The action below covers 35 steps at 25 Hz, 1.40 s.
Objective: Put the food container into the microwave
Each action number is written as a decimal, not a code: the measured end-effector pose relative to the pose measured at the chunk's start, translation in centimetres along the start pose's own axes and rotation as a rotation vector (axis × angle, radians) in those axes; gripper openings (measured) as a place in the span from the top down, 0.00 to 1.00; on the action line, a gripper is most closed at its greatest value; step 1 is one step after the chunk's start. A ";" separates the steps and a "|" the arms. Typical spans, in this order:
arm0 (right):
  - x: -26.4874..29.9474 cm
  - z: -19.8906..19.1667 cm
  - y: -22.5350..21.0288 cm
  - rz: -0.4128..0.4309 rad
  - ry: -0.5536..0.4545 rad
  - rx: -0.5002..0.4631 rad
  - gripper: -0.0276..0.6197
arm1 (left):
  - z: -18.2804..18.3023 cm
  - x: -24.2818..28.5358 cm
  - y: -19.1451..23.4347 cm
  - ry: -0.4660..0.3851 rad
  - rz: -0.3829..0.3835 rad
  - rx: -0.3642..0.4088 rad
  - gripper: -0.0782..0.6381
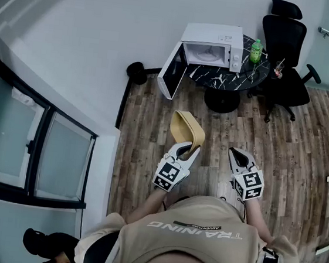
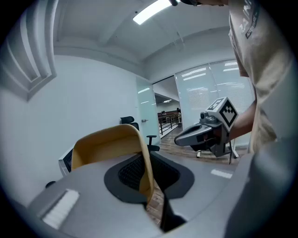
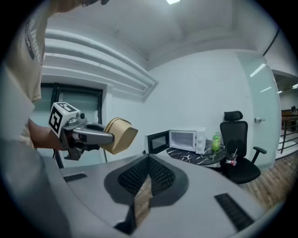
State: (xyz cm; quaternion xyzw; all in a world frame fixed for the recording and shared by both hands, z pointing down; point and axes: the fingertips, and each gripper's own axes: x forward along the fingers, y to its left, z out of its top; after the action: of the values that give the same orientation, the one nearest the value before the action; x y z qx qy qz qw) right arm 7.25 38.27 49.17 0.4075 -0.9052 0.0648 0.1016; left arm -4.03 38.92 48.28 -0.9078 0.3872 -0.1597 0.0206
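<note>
A tan paper food container (image 1: 186, 130) hangs in the air over the wood floor, tipped on its side. My left gripper (image 1: 187, 152) is shut on its rim; in the left gripper view the container wall (image 2: 111, 145) is pinched between the jaws. My right gripper (image 1: 238, 155) floats to its right, shut with nothing in it, apart from the container. The white microwave (image 1: 212, 45) stands on a round black table (image 1: 229, 77) some way ahead, its door (image 1: 172, 71) swung open to the left. The right gripper view shows the microwave (image 3: 187, 138) and the container (image 3: 120, 134).
A green bottle (image 1: 256, 50) stands on the table right of the microwave. A black office chair (image 1: 286, 59) is at the table's right side. A white wall and a dark-framed window (image 1: 39, 143) run along the left. Wood floor (image 1: 223, 134) lies between me and the table.
</note>
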 end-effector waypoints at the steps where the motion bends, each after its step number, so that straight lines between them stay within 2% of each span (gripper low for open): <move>1: 0.1 -0.1 0.2 0.003 0.001 0.007 0.94 | 0.0 0.1 0.2 0.000 0.004 -0.017 0.83; 6: 1.3 -0.7 0.3 0.002 0.033 0.034 0.95 | -0.8 0.8 1.5 0.037 0.015 -0.073 0.83; 16: 4.6 -2.0 3.0 -0.001 0.092 0.034 0.94 | -5.7 0.4 0.6 0.068 -0.106 -0.123 0.83; 22: 6.6 -3.2 3.5 0.020 0.137 0.038 0.94 | -7.8 0.9 1.6 0.105 -0.108 -0.144 0.83; 29: 9.8 -2.6 0.0 0.039 0.135 0.049 0.94 | -7.5 3.3 5.5 0.117 -0.053 -0.143 0.83; 35: 12.0 -0.6 -4.9 0.065 0.070 0.039 0.94 | -4.4 6.5 7.4 0.126 -0.026 -0.109 0.84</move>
State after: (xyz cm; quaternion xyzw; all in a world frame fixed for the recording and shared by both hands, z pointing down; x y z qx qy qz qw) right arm 3.18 26.46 52.77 0.3774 -0.9124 0.0999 0.1231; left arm -6.36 29.52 53.07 -0.9007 0.3840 -0.1955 -0.0556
